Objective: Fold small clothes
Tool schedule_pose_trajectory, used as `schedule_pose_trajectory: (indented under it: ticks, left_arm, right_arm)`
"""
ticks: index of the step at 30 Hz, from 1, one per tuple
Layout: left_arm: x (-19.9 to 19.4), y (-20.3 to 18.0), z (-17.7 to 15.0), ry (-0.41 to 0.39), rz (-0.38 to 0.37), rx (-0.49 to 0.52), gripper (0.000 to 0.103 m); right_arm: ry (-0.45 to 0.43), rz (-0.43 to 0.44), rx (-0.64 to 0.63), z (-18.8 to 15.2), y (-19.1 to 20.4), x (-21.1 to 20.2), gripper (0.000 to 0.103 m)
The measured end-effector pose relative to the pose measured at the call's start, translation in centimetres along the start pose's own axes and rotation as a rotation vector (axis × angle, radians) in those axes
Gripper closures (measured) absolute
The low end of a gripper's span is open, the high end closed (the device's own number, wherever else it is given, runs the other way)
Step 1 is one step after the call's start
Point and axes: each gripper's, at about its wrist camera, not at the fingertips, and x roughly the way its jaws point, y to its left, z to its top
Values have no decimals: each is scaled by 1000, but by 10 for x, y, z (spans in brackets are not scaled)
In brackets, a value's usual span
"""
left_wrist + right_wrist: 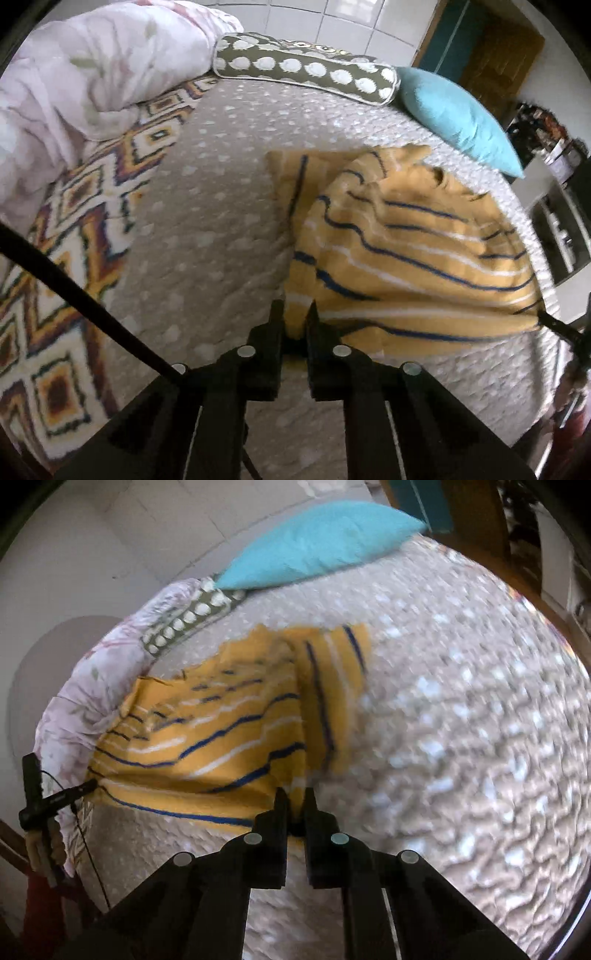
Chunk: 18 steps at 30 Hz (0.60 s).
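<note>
garment: yellow striped top lies rumpled on the dotted grey bedspread, its near hem stretched between the two grippers, far part still bunched toward 12 o'clock
left gripper: left gripper is clenched on the hem corner at the cloth's 7 o'clock, yellow fabric showing between the pads
right gripper: right gripper is clenched on the opposite hem corner, at the cloth's 5 o'clock as its own camera sees it
why held so: judging by the taut lower edge, both corners are pinched so the hem can be lifted and carried over as one straight fold line
left view only: patterned blanket at 9 o'clock, pink quilt at 10 o'clock, dotted bolster at 12 o'clock with the teal pillow beside it; the other gripper's tip meets the hem at 4 o'clock
right view only: the person's hand carrying the left tool at 8 o'clock, and bare bedspread from 1 to 5 o'clock, room for the fold to land
</note>
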Motion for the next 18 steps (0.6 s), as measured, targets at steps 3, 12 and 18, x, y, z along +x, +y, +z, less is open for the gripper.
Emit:
schedule_pose_trajectory:
  ticks: [3,12,18]
  left_arm:
    - [-6,5,-14,-27,74,-9,87]
    - [-6,38,-52,-167,106,-161,40]
    - [19,35,-59,-170,152,-134,32]
  right_arm:
    - [-3,-69,-21,-12,2,-5,85]
    - [-149,-107,-131,37,62,-9,85]
    - [-38,-160,-187,104,103,98,85]
